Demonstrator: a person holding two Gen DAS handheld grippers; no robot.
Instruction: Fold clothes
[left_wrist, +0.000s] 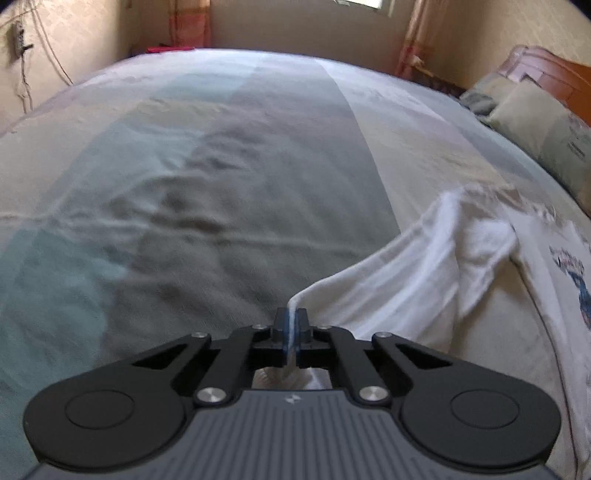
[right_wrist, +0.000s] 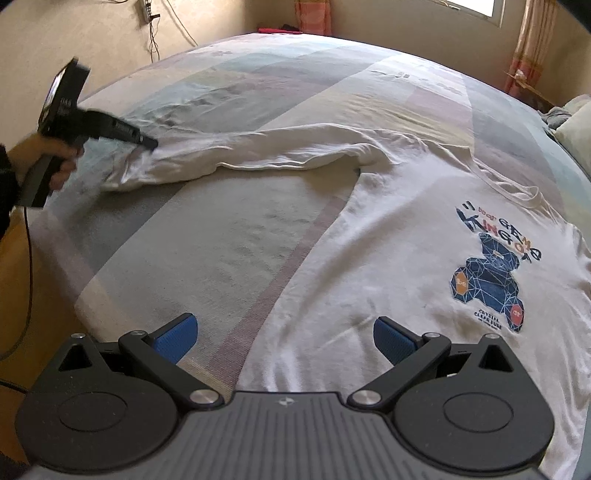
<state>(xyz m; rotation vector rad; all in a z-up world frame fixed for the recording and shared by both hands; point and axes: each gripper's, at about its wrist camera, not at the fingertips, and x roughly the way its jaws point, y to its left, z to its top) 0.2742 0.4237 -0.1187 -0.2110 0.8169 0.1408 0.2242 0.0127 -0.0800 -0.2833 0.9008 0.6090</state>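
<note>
A white long-sleeved shirt (right_wrist: 388, 236) with a blue bear print (right_wrist: 491, 280) lies face up on the bed. Its long sleeve (right_wrist: 258, 155) stretches out to the left. My left gripper (left_wrist: 291, 325) is shut on the sleeve's cuff (left_wrist: 299, 301), and white cloth shows between its blue pads. From the right wrist view the left gripper (right_wrist: 149, 142) is at the sleeve's far end, held by a hand (right_wrist: 48, 155). My right gripper (right_wrist: 284, 332) stands open above the shirt's lower hem, its blue pads (right_wrist: 177, 338) wide apart with nothing between them.
The bedspread (left_wrist: 229, 155) has pale blocks of colour and covers the whole bed. Pillows (left_wrist: 535, 125) and a wooden headboard (left_wrist: 554, 70) are at the right. A cable (right_wrist: 27, 280) hangs by the bed's left edge. Walls and curtains stand beyond the far edge.
</note>
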